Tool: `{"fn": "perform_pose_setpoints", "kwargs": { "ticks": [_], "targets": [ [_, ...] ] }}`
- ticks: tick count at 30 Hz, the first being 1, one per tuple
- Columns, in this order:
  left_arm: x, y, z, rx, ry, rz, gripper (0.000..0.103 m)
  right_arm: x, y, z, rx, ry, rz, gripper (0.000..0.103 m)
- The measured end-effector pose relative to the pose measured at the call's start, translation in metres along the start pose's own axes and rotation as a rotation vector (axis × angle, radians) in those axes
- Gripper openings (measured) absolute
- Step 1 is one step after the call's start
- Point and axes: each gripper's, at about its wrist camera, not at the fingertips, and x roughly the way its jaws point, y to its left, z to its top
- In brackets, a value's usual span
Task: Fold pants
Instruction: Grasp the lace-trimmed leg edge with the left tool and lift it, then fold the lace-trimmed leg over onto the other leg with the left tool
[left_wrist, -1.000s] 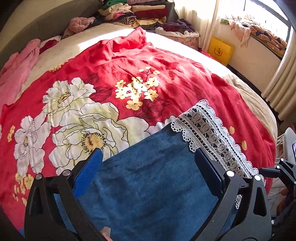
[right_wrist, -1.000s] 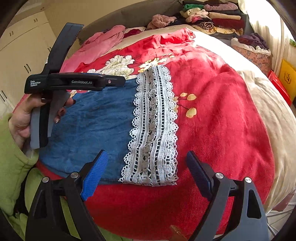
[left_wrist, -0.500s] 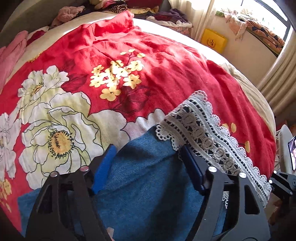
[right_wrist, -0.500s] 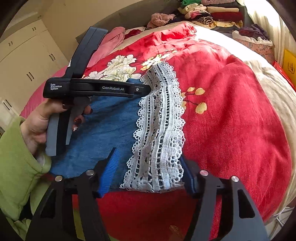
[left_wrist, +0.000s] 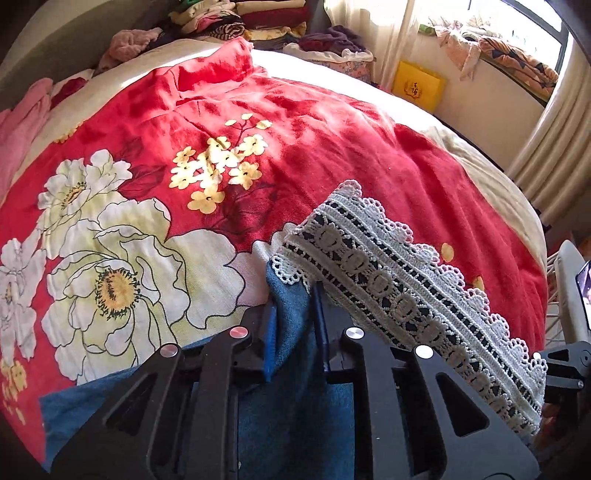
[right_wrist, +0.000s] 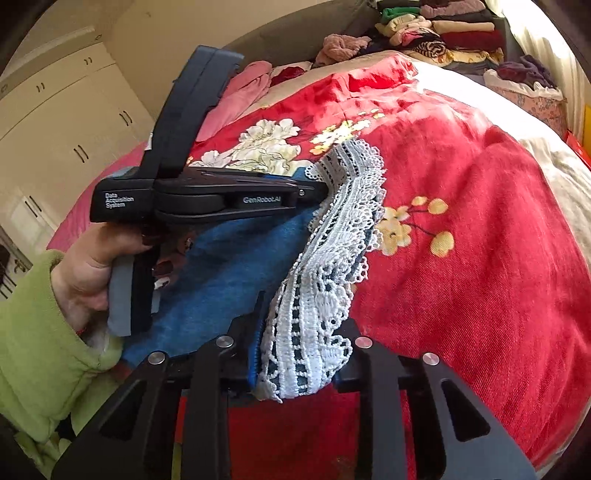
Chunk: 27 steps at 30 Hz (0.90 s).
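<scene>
My left gripper (left_wrist: 291, 325) has just closed its jaws on the blue pants (left_wrist: 295, 424) beside their lace hem (left_wrist: 406, 291). My right gripper (right_wrist: 299, 354) has just closed on that hem's near end, over the red bedspread (right_wrist: 480, 258).

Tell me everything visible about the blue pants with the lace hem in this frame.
The pants are blue denim-like cloth ending in a wide white lace hem with scalloped edges. They lie on a red floral bedspread. Both jaws have just been closing on them: the left gripper pinches a raised fold of blue cloth beside the lace, and the right gripper clamps the bunched lace end. The hem between them is rumpled and lifted.
</scene>
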Motion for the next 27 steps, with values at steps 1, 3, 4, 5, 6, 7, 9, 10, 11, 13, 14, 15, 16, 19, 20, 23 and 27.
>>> {"fn": "perform_pose_setpoints", "kwargs": {
  "ticks": [1,3,4,5,6,7,9,10,11,13,14,15,16,19,20,23,27],
  "targets": [
    [-0.003,0.004,-0.001,-0.012,-0.006,-0.016,0.007,-0.002,0.005,0.003,-0.012,-0.006,0.003,0.026],
    [-0.01,0.01,-0.003,-0.039,-0.021,-0.044,0.006,-0.005,0.017,0.008,-0.04,-0.015,0.013,0.026],
    [-0.016,0.015,-0.004,-0.06,-0.033,-0.062,0.006,-0.007,0.024,0.011,-0.056,-0.02,0.017,0.026],
    [-0.021,0.019,-0.005,-0.074,-0.041,-0.073,0.006,-0.009,0.032,0.014,-0.077,-0.023,0.023,0.026],
    [-0.027,0.024,-0.007,-0.09,-0.052,-0.087,0.006,-0.009,0.04,0.016,-0.093,-0.025,0.027,0.026],
    [-0.034,0.029,-0.009,-0.102,-0.067,-0.092,0.006,-0.01,0.048,0.018,-0.11,-0.028,0.031,0.026],
    [-0.05,0.04,-0.014,-0.116,-0.097,-0.096,0.006,-0.01,0.064,0.022,-0.144,-0.026,0.044,0.026],
    [-0.058,0.046,-0.017,-0.126,-0.111,-0.099,0.006,-0.009,0.074,0.024,-0.165,-0.025,0.049,0.026],
    [-0.067,0.055,-0.022,-0.142,-0.125,-0.104,0.006,-0.007,0.085,0.027,-0.188,-0.022,0.055,0.026],
    [-0.083,0.071,-0.031,-0.166,-0.148,-0.094,0.006,-0.002,0.103,0.03,-0.225,-0.013,0.065,0.026],
    [-0.088,0.077,-0.035,-0.171,-0.154,-0.087,0.007,0.002,0.112,0.031,-0.242,-0.006,0.073,0.026],
    [-0.095,0.085,-0.042,-0.177,-0.161,-0.064,0.009,0.007,0.121,0.032,-0.26,0.002,0.079,0.026],
    [-0.097,0.091,-0.046,-0.184,-0.166,-0.046,0.011,0.012,0.13,0.032,-0.278,0.01,0.084,0.025],
    [-0.114,0.123,-0.066,-0.256,-0.199,0.042,0.014,0.035,0.155,0.029,-0.33,0.052,0.085,0.025],
    [-0.123,0.138,-0.074,-0.293,-0.218,0.06,0.015,0.043,0.163,0.026,-0.35,0.069,0.084,0.025],
    [-0.148,0.179,-0.101,-0.4,-0.274,0.106,0.016,0.063,0.189,0.013,-0.426,0.11,0.073,0.025],
    [-0.164,0.214,-0.136,-0.543,-0.341,0.035,0.021,0.087,0.22,-0.006,-0.511,0.165,0.063,0.025]
  ]
}}
